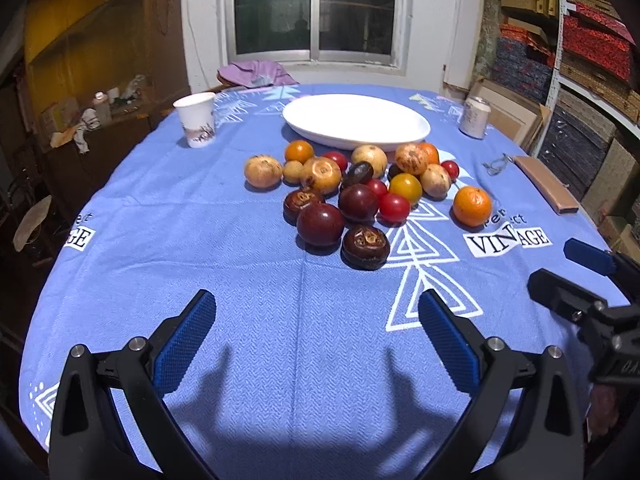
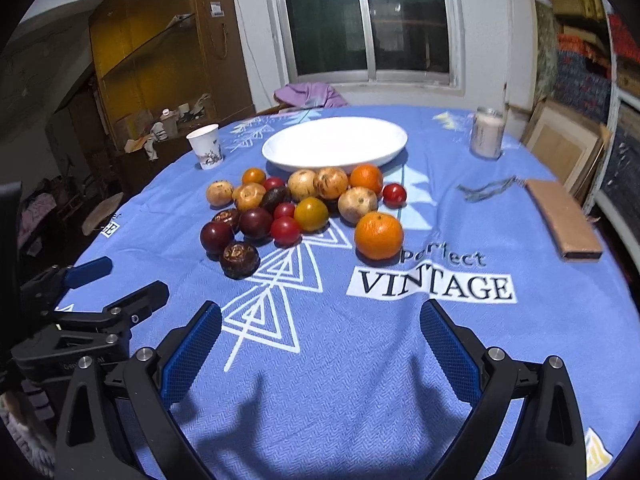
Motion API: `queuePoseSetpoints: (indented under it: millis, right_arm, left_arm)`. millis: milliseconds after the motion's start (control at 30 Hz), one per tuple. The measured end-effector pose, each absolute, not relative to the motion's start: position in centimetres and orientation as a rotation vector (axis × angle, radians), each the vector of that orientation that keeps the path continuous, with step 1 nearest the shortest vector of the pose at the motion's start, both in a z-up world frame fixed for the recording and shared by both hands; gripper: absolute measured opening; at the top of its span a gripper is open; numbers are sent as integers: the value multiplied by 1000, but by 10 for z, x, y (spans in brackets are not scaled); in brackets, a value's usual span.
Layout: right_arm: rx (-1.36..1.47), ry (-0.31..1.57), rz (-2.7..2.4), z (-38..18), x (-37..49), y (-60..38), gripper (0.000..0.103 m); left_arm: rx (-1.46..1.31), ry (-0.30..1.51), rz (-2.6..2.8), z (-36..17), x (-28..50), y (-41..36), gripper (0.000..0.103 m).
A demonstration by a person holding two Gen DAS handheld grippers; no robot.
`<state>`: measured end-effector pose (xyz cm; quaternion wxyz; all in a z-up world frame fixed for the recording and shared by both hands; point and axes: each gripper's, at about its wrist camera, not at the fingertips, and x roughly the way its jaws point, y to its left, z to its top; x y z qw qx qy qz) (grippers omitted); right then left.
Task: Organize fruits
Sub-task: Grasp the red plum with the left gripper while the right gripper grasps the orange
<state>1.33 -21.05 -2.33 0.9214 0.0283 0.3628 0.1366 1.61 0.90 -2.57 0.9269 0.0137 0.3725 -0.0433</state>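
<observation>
A pile of several fruits (image 1: pixel 352 188) lies on the blue tablecloth: dark purple, red, yellow-brown and orange ones; it also shows in the right wrist view (image 2: pixel 296 208). One orange (image 1: pixel 472 206) sits apart to the right, seen too in the right wrist view (image 2: pixel 378 235). An empty white oval plate (image 1: pixel 356 122) (image 2: pixel 334 144) stands just behind the pile. My left gripper (image 1: pixel 316 312) is open and empty, well short of the pile. My right gripper (image 2: pixel 320 320) is open and empty, short of the orange; it shows at the right edge of the left wrist view (image 1: pixel 576 276).
A paper cup (image 1: pixel 197 124) stands at the back left, a can (image 1: pixel 475 117) at the back right. A brown flat box (image 1: pixel 546 190) and a pair of glasses (image 1: pixel 496 164) lie at the right. Shelves of boxes line the right wall, a cabinet the left.
</observation>
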Motion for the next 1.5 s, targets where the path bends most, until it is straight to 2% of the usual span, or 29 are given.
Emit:
queuePoseSetpoints:
  millis: [233, 567, 600, 667, 733, 767, 1067, 1233, 1333, 1367, 1500]
  right_arm:
    - [88, 806, 362, -31, 40, -223, 100]
    - [-73, 813, 315, -30, 95, -218, 99]
    - [-80, 816, 315, -33, 100, -217, 97]
    - [-76, 818, 312, -37, 109, -219, 82]
    - [-42, 828, 320, -44, 118, -223, 73]
    - [-23, 839, 325, -48, 122, -225, 70]
    - [-12, 849, 319, -57, 132, -224, 70]
    - [-54, 851, 311, -61, 133, -218, 67]
    - [-49, 847, 297, -61, 134, -219, 59]
    - [-43, 848, 293, -61, 135, -221, 55]
    - [-25, 866, 287, -64, 140, -224, 51]
  left_arm:
    - [64, 829, -138, -32, 48, 15, 99]
    - [108, 877, -218, -34, 110, 7, 99]
    - [107, 880, -224, -36, 114, 6, 99]
    - [118, 885, -231, -40, 123, 3, 98]
    - [116, 887, -234, -44, 129, 1, 86]
    - [106, 893, -243, -45, 131, 1, 74]
    - [-25, 931, -319, -56, 145, 11, 73]
    - [-23, 922, -351, -56, 144, 5, 63]
    - [-18, 914, -353, -55, 141, 4, 60]
    - [-22, 913, -353, -54, 140, 5, 57]
    - [-55, 915, -351, -52, 138, 13, 45]
